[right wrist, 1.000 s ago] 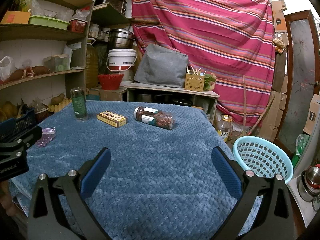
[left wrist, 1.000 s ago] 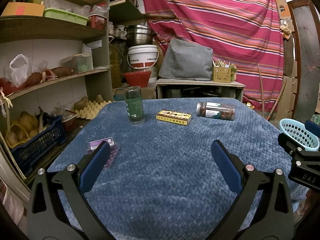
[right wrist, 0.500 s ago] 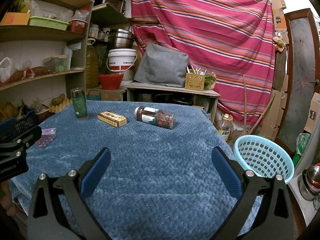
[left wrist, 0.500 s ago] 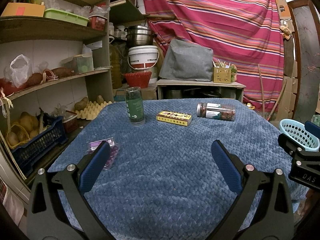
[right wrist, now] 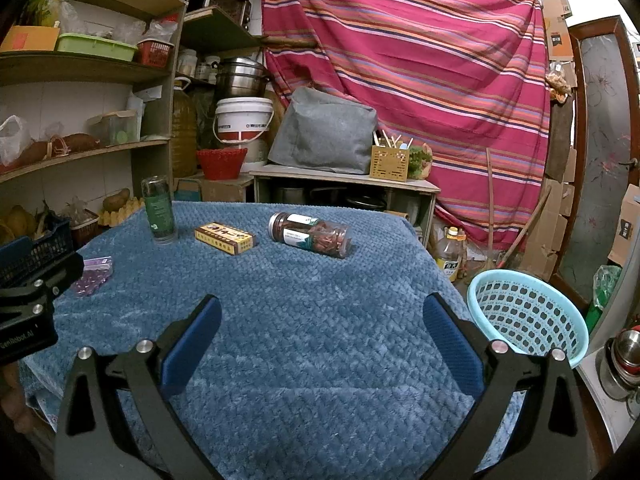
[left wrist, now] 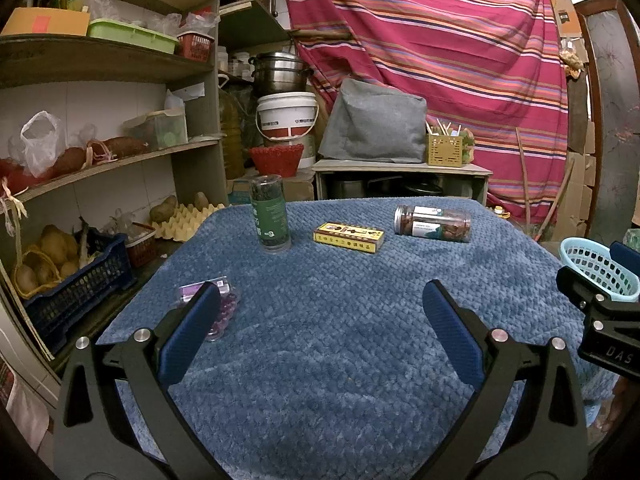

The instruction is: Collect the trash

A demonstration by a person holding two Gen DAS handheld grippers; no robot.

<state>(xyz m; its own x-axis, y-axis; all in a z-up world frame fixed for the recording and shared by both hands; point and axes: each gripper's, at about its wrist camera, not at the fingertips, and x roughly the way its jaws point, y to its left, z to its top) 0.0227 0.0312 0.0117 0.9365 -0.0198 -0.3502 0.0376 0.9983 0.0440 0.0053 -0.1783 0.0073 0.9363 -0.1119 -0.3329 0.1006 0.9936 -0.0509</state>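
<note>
On the blue-covered table (left wrist: 340, 340) stand an upright green jar (left wrist: 269, 214), a yellow box (left wrist: 349, 237), a clear jar lying on its side (left wrist: 432, 223) and a small purple packet (left wrist: 218, 308). The same things show in the right wrist view: green jar (right wrist: 159, 210), yellow box (right wrist: 225, 238), lying jar (right wrist: 310, 235), purple packet (right wrist: 93, 275). A light blue basket (right wrist: 528, 316) stands off the table's right edge. My left gripper (left wrist: 320, 320) is open and empty, its left finger partly hiding the packet. My right gripper (right wrist: 320, 320) is open and empty above the table's near part.
Wooden shelves (left wrist: 100, 160) with bags, boxes and potatoes stand at the left, with a blue crate (left wrist: 76, 280) below. A white bucket (left wrist: 287, 120), a grey cover (left wrist: 374, 124) on a low table and a striped cloth (left wrist: 440, 40) are behind.
Both views have shifted very slightly closer to the table. Nothing on the table has moved, and both grippers stay open.
</note>
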